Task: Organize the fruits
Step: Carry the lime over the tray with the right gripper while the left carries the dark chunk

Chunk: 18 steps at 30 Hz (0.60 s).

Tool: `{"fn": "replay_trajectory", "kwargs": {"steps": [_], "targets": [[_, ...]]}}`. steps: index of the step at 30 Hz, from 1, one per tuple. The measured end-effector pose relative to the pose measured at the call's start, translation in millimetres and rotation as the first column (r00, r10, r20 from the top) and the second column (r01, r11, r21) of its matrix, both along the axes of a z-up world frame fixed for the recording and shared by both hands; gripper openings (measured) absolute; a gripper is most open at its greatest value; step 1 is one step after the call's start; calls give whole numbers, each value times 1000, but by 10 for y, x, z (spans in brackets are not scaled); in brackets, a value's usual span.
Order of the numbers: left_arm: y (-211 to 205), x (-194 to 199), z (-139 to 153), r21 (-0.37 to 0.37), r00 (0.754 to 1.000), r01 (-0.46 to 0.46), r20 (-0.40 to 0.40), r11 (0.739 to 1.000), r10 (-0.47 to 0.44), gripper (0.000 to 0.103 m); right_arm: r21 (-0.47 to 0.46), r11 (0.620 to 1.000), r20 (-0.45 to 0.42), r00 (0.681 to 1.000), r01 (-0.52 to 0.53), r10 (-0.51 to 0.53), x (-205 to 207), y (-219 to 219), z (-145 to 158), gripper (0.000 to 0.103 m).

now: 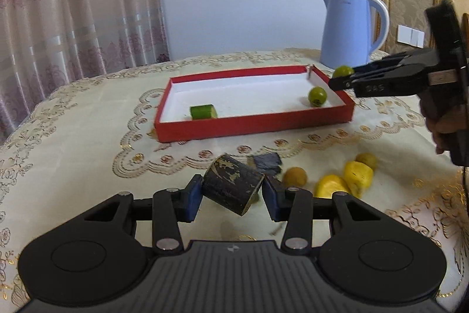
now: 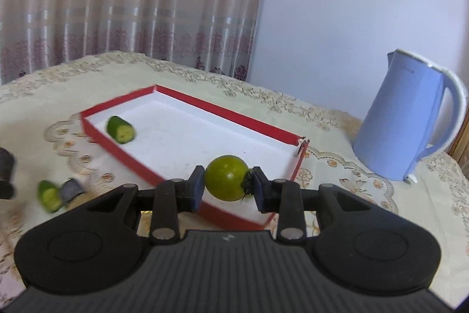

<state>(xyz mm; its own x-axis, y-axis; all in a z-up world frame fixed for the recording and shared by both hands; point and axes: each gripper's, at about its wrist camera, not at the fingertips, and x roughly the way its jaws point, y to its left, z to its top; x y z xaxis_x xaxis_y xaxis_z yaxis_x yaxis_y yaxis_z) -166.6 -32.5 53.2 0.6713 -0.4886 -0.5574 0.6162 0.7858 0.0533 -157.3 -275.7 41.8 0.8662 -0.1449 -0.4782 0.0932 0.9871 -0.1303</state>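
Observation:
My left gripper [image 1: 233, 194] is shut on a blackened, cylinder-shaped fruit chunk [image 1: 231, 182], held tilted just above the tablecloth. My right gripper [image 2: 227, 185] is shut on a round green fruit [image 2: 225, 176] over the near right corner of the red tray [image 2: 187, 101]. In the left wrist view this right gripper [image 1: 334, 84] reaches in from the right with its green fruit [image 1: 343, 71], above the red tray's [image 1: 252, 125] right end. Inside the tray lie a green cucumber piece [image 1: 203, 111] and a second round green fruit [image 1: 317, 96].
A blue kettle [image 1: 348, 31] stands behind the tray's right end. Yellow fruit chunks [image 1: 357, 175], two brownish round fruits [image 1: 295, 176] and a dark piece [image 1: 266, 162] lie on the cloth in front. Another cucumber piece [image 2: 49, 195] lies left of the tray.

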Motion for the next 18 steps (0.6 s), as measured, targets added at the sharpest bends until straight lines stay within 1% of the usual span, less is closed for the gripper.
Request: {"fn": "replay_trajectory", "kwargs": {"steps": [5,10,18], "targets": [[-19,114,7,4,1000,-4,1,1000,4,43,25,1000,-26,1000,5,-4,183,-59,-173,32],[-106,168,23,14,1000,3,7,1000,-3,43,44,998,-58,998,39,-37,274,-152,-363,32],[-250,227,27,30,1000,9,7,1000,-9,43,100,993,-32,998,57,-54,267,-302,-489,32]]}}
